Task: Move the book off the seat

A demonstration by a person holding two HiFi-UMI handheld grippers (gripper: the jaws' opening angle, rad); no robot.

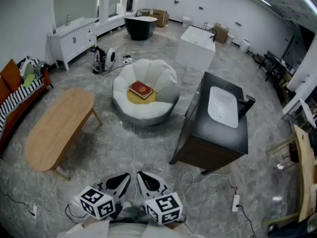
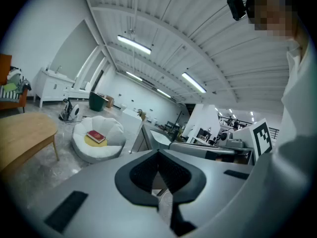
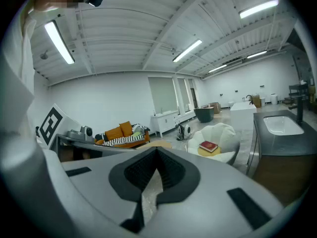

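Note:
A red book lies on the yellow cushion of a white shell-shaped seat in the middle of the room. Both grippers are far from it, held close to my body at the bottom of the head view. My left gripper and right gripper sit side by side and point toward the seat. Both are shut with nothing between the pads. The left gripper view shows the book small beyond the jaws of the left gripper. In the right gripper view the book lies to the right beyond the right gripper.
An oval wooden table stands left of the seat. A black vanity with a white basin stands to its right. Cables run across the grey floor between me and the seat. An orange sofa is at far left.

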